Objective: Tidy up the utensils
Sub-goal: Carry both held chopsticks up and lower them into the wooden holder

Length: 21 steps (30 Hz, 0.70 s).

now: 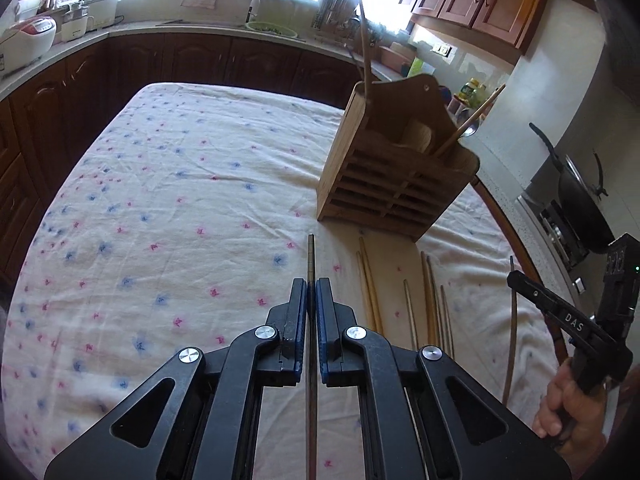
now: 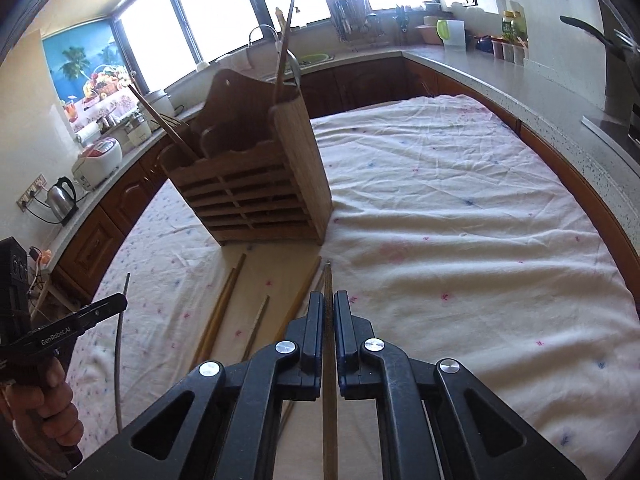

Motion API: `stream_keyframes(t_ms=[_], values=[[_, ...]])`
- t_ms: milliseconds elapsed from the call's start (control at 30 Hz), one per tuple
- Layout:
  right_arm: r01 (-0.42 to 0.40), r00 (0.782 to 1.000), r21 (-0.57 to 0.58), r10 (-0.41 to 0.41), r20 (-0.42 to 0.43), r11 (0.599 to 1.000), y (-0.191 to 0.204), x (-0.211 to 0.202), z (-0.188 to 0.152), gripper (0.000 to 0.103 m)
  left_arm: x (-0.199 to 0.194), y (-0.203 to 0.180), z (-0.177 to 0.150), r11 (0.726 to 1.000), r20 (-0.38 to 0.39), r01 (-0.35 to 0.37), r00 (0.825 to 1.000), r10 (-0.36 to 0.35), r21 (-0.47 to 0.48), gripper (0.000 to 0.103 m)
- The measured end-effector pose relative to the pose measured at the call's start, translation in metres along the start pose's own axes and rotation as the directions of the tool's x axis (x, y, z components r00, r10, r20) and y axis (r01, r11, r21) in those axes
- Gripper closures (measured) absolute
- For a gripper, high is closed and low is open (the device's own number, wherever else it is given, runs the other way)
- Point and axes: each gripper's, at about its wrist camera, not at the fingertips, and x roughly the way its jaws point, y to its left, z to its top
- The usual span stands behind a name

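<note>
A wooden slatted utensil holder stands on the flower-print tablecloth, with chopsticks sticking out of it; it also shows in the right wrist view. My left gripper is shut on a grey metal chopstick, held above the cloth, short of the holder. My right gripper is shut on a brown wooden chopstick, its tip near the holder's base. Several loose chopsticks lie on the cloth in front of the holder, also seen in the right wrist view.
Dark wood cabinets and a counter with a sink, rice cookers and a dish rack ring the table. A wok sits on the stove at the right. A kettle stands on the left counter.
</note>
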Motion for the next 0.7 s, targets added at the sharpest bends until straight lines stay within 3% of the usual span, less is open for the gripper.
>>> stream_keyframes(t_ms=[400,700], values=[[-0.086,0.981,-0.028,0.09,0.17,0.996,0.027,-0.073,0.028,0.098,-0.059,-0.011,0.018,0.996,0.126,0.087,0.988,-0.088,0.012,0.099],[-0.108,0.965,-0.033,0.113,0.235,0.994,0.031,-0.091,0.042,0.098,-0.073,-0.012,0.027,0.995,0.169,0.099,0.981,-0.099,0.013,0.099]])
